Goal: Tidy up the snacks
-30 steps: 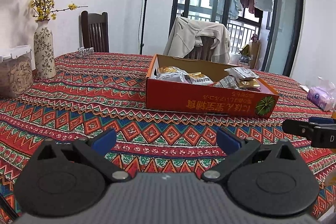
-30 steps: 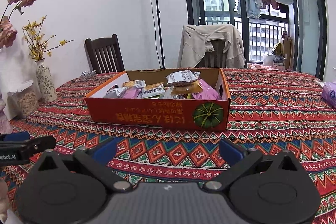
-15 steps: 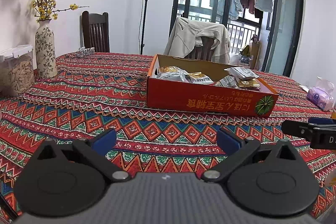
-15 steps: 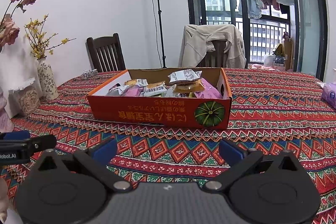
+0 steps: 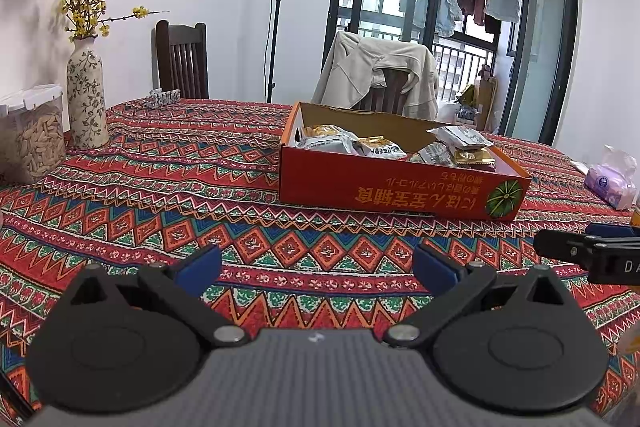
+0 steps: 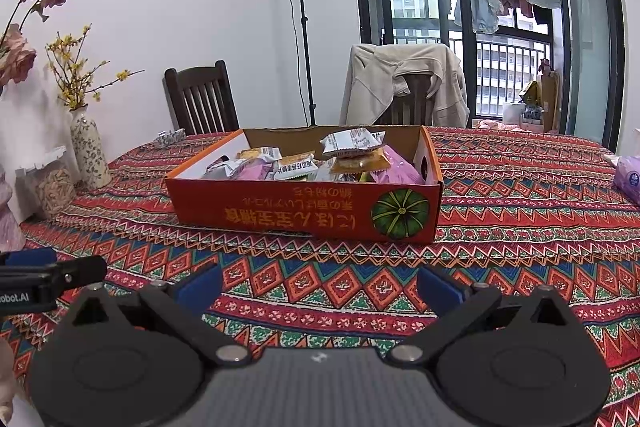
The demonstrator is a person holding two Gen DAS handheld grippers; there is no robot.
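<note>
An open orange cardboard box (image 5: 400, 193) (image 6: 304, 213) stands on the patterned tablecloth and holds several snack packets (image 5: 332, 143) (image 6: 352, 143). My left gripper (image 5: 316, 267) is open and empty, low over the cloth, well short of the box. My right gripper (image 6: 318, 283) is open and empty, also short of the box. Each gripper's side shows at the edge of the other's view.
A floral vase (image 5: 86, 99) and a clear jar of seeds (image 5: 32, 135) stand at the left. A purple tissue pack (image 5: 610, 183) lies at the right. Two chairs (image 6: 200, 103), one with a beige jacket (image 6: 404, 83), stand behind the table.
Both grippers have drifted slightly; the box sits a little further right in the right wrist view. Both stay open and empty.
</note>
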